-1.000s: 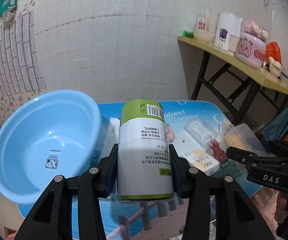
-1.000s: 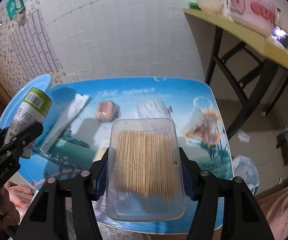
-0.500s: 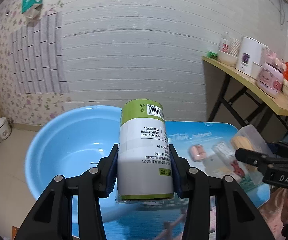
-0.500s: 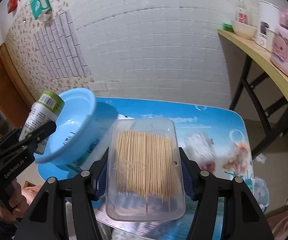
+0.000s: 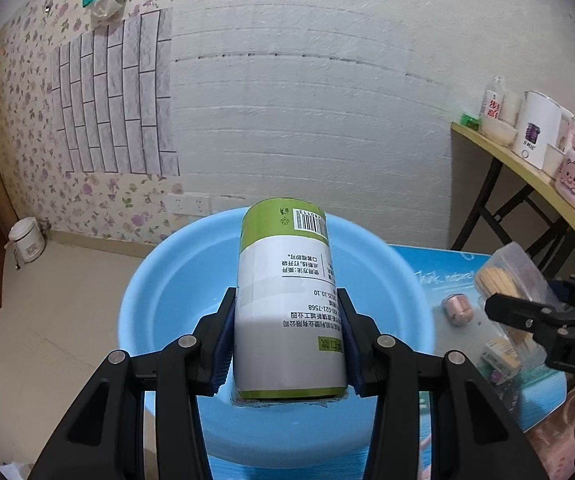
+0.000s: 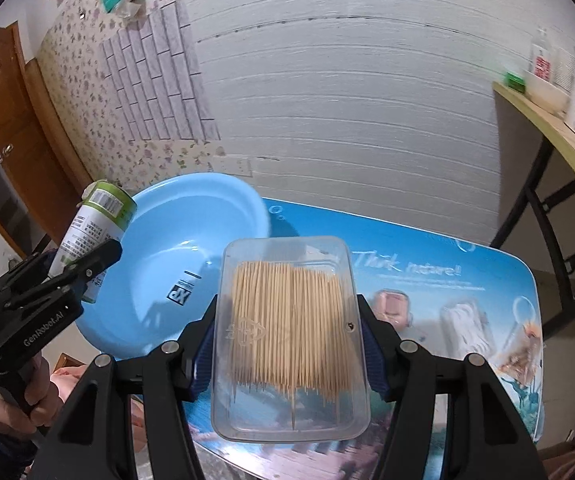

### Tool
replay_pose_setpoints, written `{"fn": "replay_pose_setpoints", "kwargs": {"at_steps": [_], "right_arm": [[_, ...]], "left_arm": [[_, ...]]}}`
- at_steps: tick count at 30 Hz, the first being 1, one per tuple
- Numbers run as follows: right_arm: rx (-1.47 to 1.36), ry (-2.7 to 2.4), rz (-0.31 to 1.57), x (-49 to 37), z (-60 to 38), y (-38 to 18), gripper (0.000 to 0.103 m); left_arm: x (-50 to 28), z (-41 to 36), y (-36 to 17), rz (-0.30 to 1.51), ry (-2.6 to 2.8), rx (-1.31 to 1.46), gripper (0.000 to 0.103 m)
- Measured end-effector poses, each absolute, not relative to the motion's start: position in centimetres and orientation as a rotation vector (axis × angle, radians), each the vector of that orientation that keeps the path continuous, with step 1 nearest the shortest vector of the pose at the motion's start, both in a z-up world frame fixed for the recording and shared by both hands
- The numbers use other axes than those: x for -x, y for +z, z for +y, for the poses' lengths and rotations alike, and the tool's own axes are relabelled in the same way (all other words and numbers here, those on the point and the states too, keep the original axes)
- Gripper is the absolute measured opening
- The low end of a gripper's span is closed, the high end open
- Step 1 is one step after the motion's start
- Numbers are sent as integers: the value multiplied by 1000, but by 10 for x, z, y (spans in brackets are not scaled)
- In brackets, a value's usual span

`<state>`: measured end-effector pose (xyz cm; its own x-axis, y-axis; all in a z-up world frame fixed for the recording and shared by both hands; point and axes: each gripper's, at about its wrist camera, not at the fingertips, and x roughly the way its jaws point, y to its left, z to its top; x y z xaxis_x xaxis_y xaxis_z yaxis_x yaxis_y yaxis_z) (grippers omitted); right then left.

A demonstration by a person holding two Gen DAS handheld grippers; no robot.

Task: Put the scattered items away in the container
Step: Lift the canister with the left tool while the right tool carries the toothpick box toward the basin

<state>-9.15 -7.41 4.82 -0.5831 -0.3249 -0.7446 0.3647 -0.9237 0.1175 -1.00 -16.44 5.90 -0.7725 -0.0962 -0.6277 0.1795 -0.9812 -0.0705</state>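
Note:
My left gripper is shut on a green-and-white canister and holds it upright over the blue basin. The canister also shows in the right wrist view at the basin's left rim. My right gripper is shut on a clear toothpick box, held above the table just right of the basin. The box also shows in the left wrist view. A pink case and a clear packet lie on the table.
The blue printed table stands against a white brick wall. A wooden shelf with a kettle and jars stands to the right. A small box lies by the table's front edge. A door is at the left.
Both grippers have swung left and risen. The canister now sits over the middle of the basin. The toothpick box has come closer to the basin's right rim.

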Motion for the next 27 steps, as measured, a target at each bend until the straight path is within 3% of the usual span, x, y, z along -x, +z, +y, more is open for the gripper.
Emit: {"fn": "replay_pose_setpoints", "kwargs": {"at_steps": [27], "right_arm": [[-1233,-2511,140,116,-151,33,62]], "left_arm": [[57,-211,22,111,-2766,-1315,43]]}}
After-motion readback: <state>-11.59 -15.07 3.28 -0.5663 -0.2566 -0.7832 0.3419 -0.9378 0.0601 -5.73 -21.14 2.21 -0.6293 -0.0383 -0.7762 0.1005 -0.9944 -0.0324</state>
